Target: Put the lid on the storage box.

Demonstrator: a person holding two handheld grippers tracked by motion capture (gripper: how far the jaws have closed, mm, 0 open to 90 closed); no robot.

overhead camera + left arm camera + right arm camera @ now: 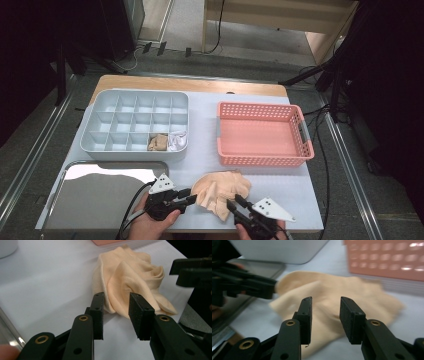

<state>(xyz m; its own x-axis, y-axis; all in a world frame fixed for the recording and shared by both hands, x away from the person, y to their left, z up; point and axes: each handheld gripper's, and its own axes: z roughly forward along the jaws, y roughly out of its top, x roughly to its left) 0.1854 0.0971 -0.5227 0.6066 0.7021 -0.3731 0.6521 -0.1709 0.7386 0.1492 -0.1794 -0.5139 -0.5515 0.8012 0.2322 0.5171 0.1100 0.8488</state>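
A crumpled peach cloth (220, 192) (130, 277) (332, 290) lies on the white mat near the table's front edge. My left gripper (189, 196) (116, 296) sits at the cloth's left edge, its jaws apart and the cloth's folds just beyond the tips, not pinched. My right gripper (235, 201) (326, 300) comes in from the front right, jaws apart over the cloth's near corner with nothing pressed between the pads. The two grippers face each other across the cloth: the right gripper (192, 272) shows in the left gripper view, and the left gripper (262, 286) in the right gripper view.
A grey compartment box (100, 125) stands at the back left, with a tan cloth (159, 142) and a white cloth (177, 141) in its front cells. A pink basket (260, 160) sits at the back right. A shiny metal tray (90, 200) lies at the front left.
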